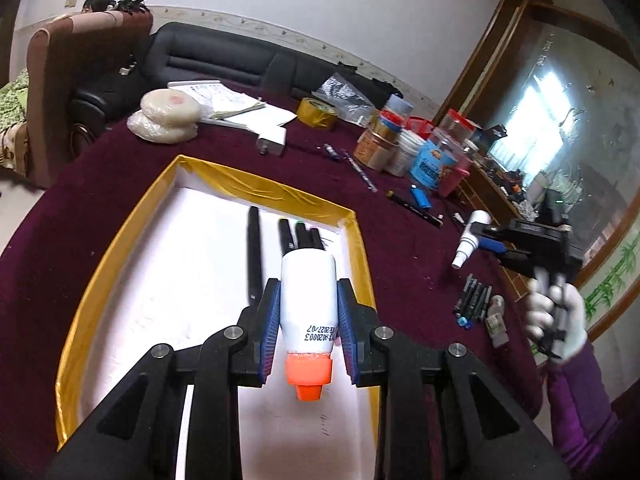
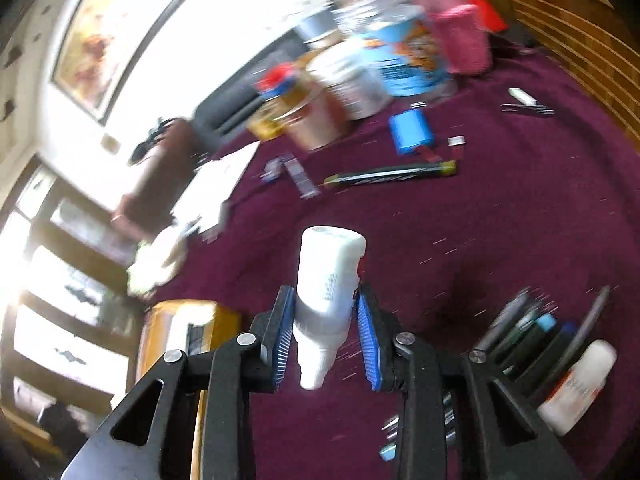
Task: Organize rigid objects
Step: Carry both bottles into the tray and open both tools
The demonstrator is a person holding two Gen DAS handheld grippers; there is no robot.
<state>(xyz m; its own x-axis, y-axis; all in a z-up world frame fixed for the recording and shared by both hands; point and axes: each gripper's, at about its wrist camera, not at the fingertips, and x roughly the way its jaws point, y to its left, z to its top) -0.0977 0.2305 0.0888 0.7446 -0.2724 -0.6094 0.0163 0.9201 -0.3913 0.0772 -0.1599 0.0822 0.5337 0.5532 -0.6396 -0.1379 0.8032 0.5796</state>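
White glue bottle (image 1: 307, 300), orange cap at 6 o'clock, is clamped in left tool (image 1: 307, 320) over gold-rimmed tray (image 1: 120, 256). All-white bottle (image 2: 326, 292) is gripped by right tool (image 2: 324, 344).

White orange-capped bottle (image 1: 308, 304) over gold-rimmed tray (image 1: 160, 184), all-white bottle (image 2: 326, 292) above maroon cloth

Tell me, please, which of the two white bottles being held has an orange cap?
The bottle between the jaws of the left gripper, above the gold-edged tray. The right gripper holds an all-white bottle.
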